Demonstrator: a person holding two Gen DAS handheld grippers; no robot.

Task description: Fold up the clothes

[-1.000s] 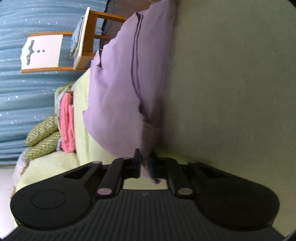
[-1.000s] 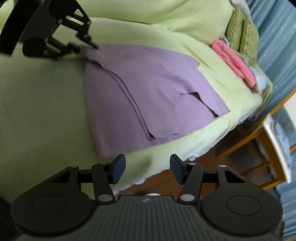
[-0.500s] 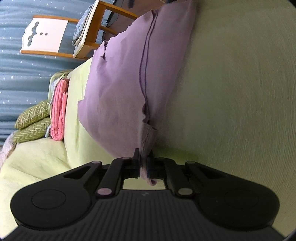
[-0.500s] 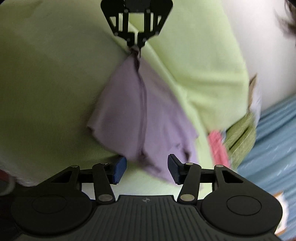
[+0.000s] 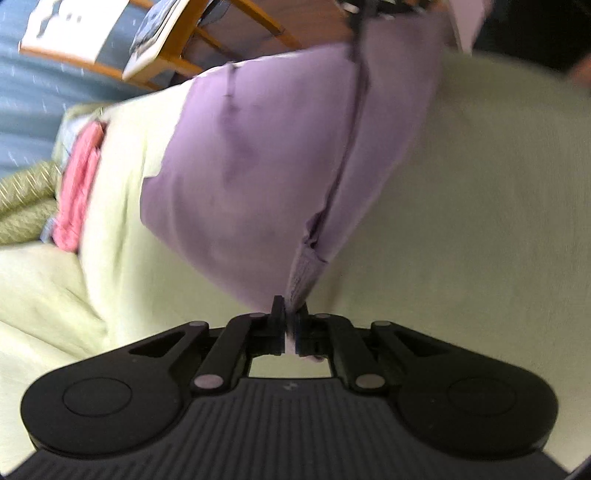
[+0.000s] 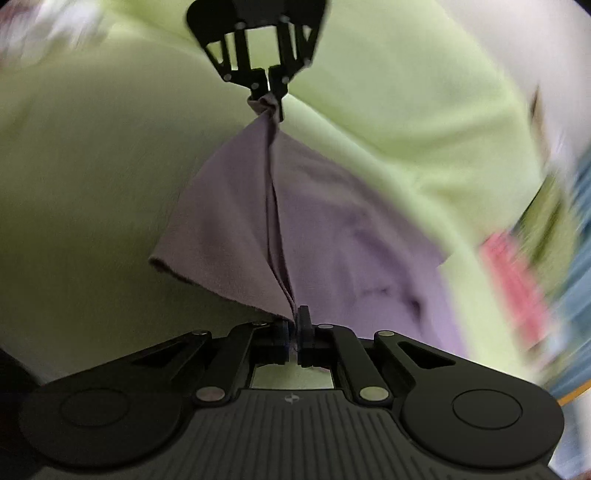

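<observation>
A purple garment point(image 5: 266, 166) lies over a light green bedspread point(image 5: 480, 221). My left gripper point(image 5: 291, 325) is shut on one corner of the purple garment. My right gripper point(image 6: 294, 328) is shut on the opposite end of the same edge. The edge point(image 6: 275, 206) is stretched in a taut line between them and lifted off the bed. The left gripper also shows at the top of the right wrist view point(image 6: 266, 83), and the right gripper shows blurred at the top of the left wrist view point(image 5: 373, 7). The rest of the garment point(image 6: 351, 236) drapes down onto the bedspread point(image 6: 92, 166).
A folded pink cloth point(image 5: 75, 192) and green patterned pillows point(image 5: 22, 203) lie at the far side of the bed. A wooden chair point(image 5: 177, 40) stands beyond it before a blue curtain point(image 5: 29, 96). The pink cloth also shows in the right wrist view point(image 6: 517, 280).
My right gripper came to the garment's edge and shut on it; it was open before. The edge between the two grippers has risen and pulled taut. The left gripper kept its hold.
</observation>
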